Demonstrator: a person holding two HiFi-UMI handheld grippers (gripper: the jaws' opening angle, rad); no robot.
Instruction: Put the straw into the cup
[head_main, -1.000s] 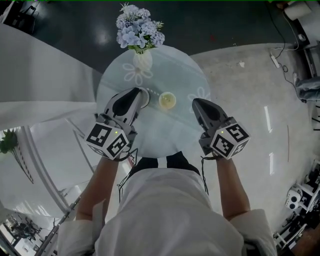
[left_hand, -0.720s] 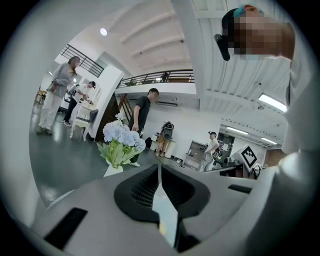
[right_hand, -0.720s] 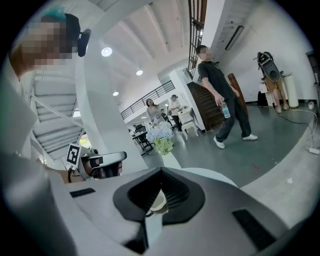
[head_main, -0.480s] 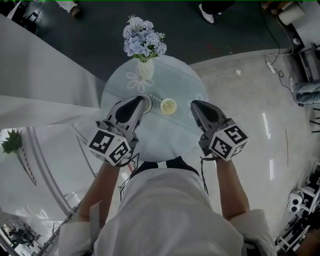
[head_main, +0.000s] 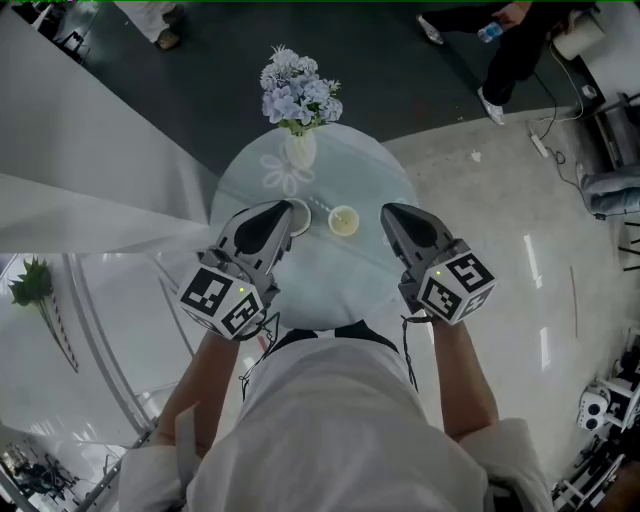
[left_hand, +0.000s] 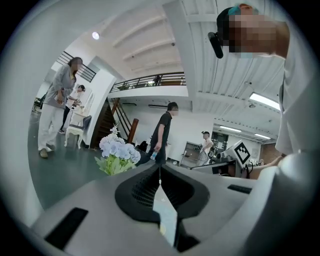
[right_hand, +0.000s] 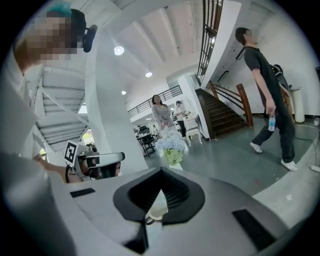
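— Where is the left hand-held gripper (head_main: 284, 214)?
— Over the round tabletop (head_main: 330, 285), with its jaws drawn together and nothing visible between them. The cup (head_main: 343, 220) stands just to its right.
— And the right hand-held gripper (head_main: 389, 213)?
— It's near the cup, on the cup's right. Its jaws are also closed and empty, and the cup shows just past their tips. I can't make out the straw.
— Any writing?
— Only black-and-white square markers on the cubes (head_main: 222, 300).
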